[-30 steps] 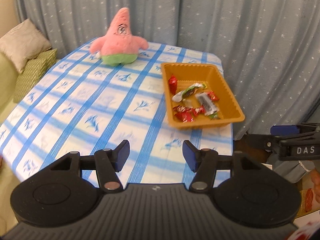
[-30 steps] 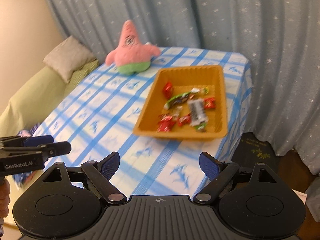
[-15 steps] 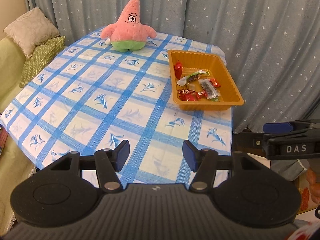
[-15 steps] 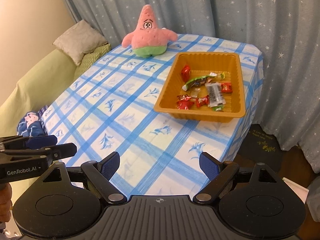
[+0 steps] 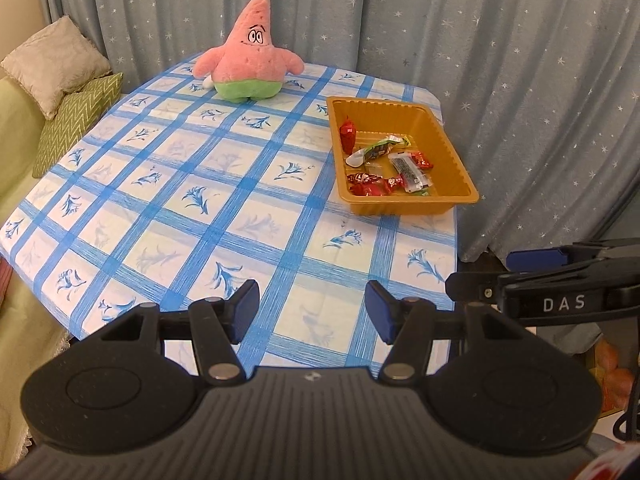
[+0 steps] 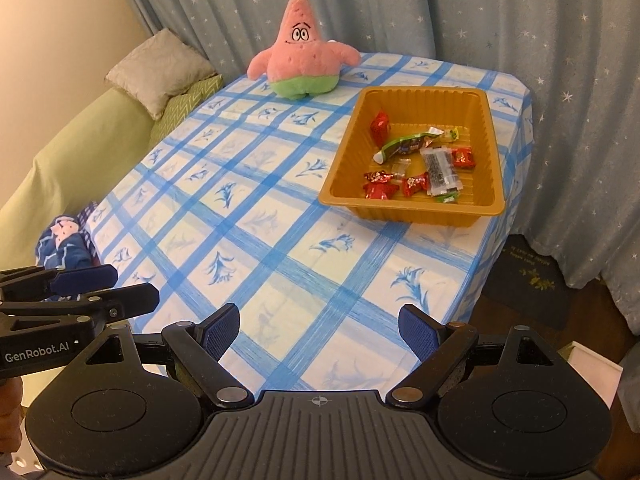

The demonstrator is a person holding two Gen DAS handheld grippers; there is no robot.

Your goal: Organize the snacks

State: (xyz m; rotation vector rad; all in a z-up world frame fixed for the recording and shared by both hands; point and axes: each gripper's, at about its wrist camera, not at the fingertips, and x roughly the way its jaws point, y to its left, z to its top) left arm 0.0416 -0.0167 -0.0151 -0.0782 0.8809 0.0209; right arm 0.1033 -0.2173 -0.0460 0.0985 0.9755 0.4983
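I have both grippers hanging off the near edge of the surface [image 6: 280, 240], well short of anything I might pick. The left gripper [image 5: 312, 312] has its jaws apart with nothing between them, and the right gripper [image 6: 320, 328] likewise stands wide and empty. I read that as a waiting stance: pulled away, both cameras take in the whole layout at once.

The snacks [image 6: 420, 164] all lie loose inside the tray [image 6: 408, 210], which sits at the right side of the surface, close to its right edge. They are heaped toward the tray's near half, some wrappers touching or overlapping, a long clear packet [image 6: 440, 170] among the red ones [image 6: 380, 188]. I see none lying on the cloth outside it, so gathering looks done, unless sorting within the tray is meant; I cannot tell which.

The plush [image 5: 248, 56] sits upright at the far end, well apart from the tray, and plays no part. Cushions [image 5: 60, 92] lie off to the left, clear of my reach.
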